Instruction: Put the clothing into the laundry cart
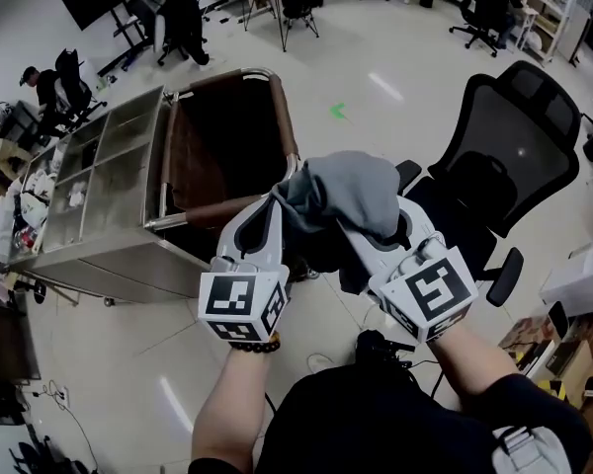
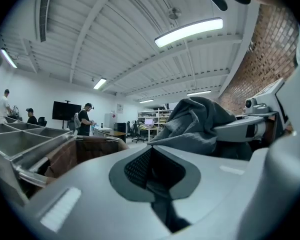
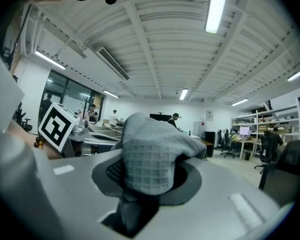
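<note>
The grey garment (image 1: 346, 196) is held up off the floor between the two grippers, bunched over the tip of the right gripper (image 1: 361, 227), whose jaws are pinched on a waffle-textured fold of it (image 3: 150, 159). The left gripper (image 1: 274, 210), just beside the right one, has its jaws closed on a darker edge of the same cloth. Straight ahead of the left gripper and below it stands the laundry cart (image 1: 282, 117), its brown bag open and too dark inside to tell the contents. A steel trolley (image 1: 99, 186) with shallow compartments adjoins the cart's left side, small pale items in one compartment. A black office chair (image 1: 514, 156) stands just right of the right gripper
</note>
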`<state>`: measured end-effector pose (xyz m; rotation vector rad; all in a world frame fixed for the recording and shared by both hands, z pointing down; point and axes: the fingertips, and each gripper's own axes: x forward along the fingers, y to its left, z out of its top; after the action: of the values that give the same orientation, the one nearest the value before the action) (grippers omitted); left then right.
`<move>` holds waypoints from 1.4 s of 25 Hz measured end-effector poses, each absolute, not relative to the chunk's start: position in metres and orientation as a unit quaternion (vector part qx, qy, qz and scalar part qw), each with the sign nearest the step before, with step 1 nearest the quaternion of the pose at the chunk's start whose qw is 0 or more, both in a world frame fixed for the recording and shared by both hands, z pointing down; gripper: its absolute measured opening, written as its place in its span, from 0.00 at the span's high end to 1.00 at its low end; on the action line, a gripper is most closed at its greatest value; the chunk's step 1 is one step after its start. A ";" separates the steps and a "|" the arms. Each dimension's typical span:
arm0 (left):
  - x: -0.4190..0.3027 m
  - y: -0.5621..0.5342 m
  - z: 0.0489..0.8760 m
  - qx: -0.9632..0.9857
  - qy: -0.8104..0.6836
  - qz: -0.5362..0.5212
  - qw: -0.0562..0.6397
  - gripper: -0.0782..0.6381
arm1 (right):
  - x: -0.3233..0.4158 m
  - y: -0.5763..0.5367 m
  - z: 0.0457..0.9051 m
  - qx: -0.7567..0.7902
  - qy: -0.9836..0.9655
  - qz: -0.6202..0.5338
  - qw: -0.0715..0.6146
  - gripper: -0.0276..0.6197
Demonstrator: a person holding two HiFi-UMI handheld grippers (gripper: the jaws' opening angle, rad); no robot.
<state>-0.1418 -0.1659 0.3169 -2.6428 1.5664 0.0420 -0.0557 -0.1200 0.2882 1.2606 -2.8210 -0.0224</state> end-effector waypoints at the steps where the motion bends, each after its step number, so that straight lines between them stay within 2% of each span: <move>1: -0.152 -0.160 0.314 -0.855 0.517 0.016 0.036 0.89 | -0.066 -0.115 0.282 0.398 -0.917 -0.022 0.019 0.76; 8: -0.214 -0.122 0.293 -0.826 0.560 0.029 0.048 0.89 | -0.123 -0.094 0.233 0.347 -0.930 -0.116 -0.031 0.76; 20: -0.267 -0.081 0.262 -0.798 0.598 0.041 0.063 0.89 | -0.179 -0.088 0.163 0.315 -0.938 -0.134 -0.058 0.76; 35: -0.286 -0.126 0.257 -0.768 0.636 0.035 0.064 0.89 | -0.208 -0.178 0.176 0.294 -0.948 -0.114 -0.036 0.76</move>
<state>-0.2857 -0.1262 0.2571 -2.3193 1.9214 0.1058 -0.2083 -0.1780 0.1762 0.9447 -3.0503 -0.3674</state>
